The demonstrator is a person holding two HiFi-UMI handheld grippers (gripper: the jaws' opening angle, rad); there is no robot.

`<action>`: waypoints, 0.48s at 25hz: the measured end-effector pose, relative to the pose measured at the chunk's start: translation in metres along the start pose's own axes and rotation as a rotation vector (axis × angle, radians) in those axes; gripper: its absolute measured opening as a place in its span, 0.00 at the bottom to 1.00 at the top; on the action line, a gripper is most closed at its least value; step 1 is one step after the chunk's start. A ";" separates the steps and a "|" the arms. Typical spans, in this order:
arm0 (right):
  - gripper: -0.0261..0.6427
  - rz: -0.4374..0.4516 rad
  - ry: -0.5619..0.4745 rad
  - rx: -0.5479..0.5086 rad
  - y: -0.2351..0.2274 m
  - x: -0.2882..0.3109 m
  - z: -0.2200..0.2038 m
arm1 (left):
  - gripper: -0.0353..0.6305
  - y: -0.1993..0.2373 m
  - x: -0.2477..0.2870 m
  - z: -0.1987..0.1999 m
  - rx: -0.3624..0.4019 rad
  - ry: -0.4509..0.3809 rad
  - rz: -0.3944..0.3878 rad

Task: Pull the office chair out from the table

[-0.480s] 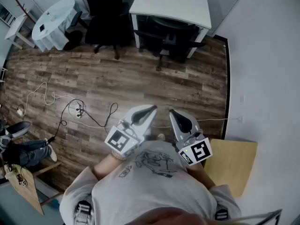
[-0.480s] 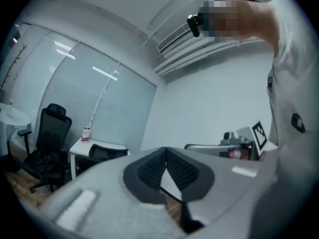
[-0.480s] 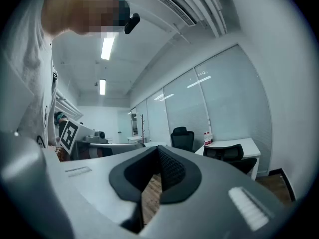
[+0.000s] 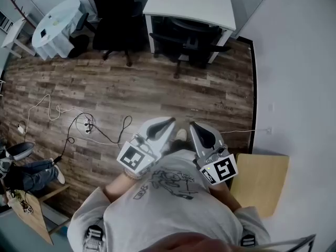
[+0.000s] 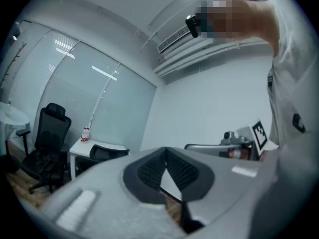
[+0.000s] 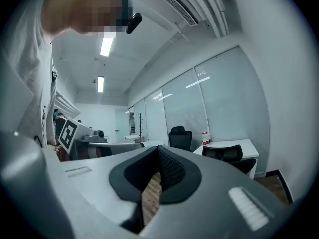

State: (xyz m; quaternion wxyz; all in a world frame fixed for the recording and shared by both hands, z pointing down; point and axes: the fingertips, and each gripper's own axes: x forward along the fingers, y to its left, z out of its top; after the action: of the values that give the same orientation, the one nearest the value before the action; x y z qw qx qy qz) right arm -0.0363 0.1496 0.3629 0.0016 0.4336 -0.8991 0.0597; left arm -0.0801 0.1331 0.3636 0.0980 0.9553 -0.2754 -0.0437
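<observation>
The black office chair (image 4: 189, 40) stands tucked under the white table (image 4: 191, 4) at the far end of the room. It also shows small in the left gripper view (image 5: 107, 153) and the right gripper view (image 6: 227, 154). My left gripper (image 4: 170, 124) and right gripper (image 4: 193, 126) are held side by side in front of my chest, well short of the chair. Each points level toward the table. Both have their jaws shut with nothing between them.
A second black chair (image 4: 113, 20) stands left of the table, beside a round white table (image 4: 55, 28). Cables and a power strip (image 4: 86, 122) lie on the wooden floor at left. A wooden board (image 4: 262, 182) sits at right by the wall. A seated person's legs (image 4: 29, 175) show at far left.
A foot has come forward under the grippers and the room has slid slightly in the head view. Both grippers stay shut, in the same place before my chest.
</observation>
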 end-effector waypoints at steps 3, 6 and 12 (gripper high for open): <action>0.05 -0.004 0.002 0.003 -0.006 0.004 -0.002 | 0.06 0.006 0.006 -0.002 0.000 0.004 -0.002; 0.05 -0.005 0.003 0.008 -0.014 0.011 -0.006 | 0.06 0.013 0.013 -0.005 0.003 0.004 -0.001; 0.05 -0.001 0.000 0.017 -0.052 0.032 -0.010 | 0.06 0.040 0.046 -0.011 0.001 0.017 0.018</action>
State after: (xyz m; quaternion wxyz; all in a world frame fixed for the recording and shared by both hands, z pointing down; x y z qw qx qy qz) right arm -0.0158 0.0939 0.3806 -0.0019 0.4339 -0.8984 0.0673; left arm -0.0607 0.0773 0.3815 0.1004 0.9532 -0.2829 -0.0346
